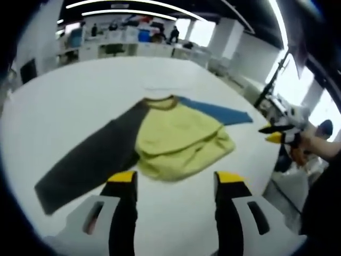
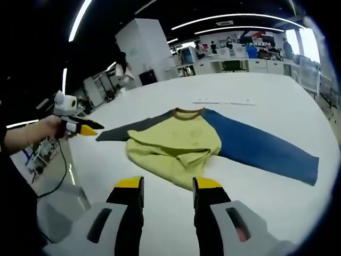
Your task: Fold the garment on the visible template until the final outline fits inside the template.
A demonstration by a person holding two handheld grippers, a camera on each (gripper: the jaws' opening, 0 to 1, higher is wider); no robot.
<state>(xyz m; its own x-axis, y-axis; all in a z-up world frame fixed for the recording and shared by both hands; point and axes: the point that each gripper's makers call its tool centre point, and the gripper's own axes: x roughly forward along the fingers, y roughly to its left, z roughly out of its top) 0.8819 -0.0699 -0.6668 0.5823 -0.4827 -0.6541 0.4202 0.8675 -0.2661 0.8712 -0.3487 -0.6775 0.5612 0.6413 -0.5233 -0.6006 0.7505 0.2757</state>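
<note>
Lying on the white table [image 1: 64,101]: a garment [image 1: 178,136] with a yellow-green body, its lower part rumpled and folded up over itself, a dark grey sleeve [image 1: 88,160] stretched out one way and a blue sleeve [image 2: 261,146] the other (collar away from both cameras). Left gripper [image 1: 176,178] released, jaws parted above the table just short of the yellow hem, grasping nothing. Right gripper [image 2: 162,184] likewise parted and empty near the hem.

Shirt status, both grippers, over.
Left gripper open, empty, near the hem. Right gripper open, empty. Shirt flat on table, body rumpled, both sleeves spread. Nothing in the way.
</note>
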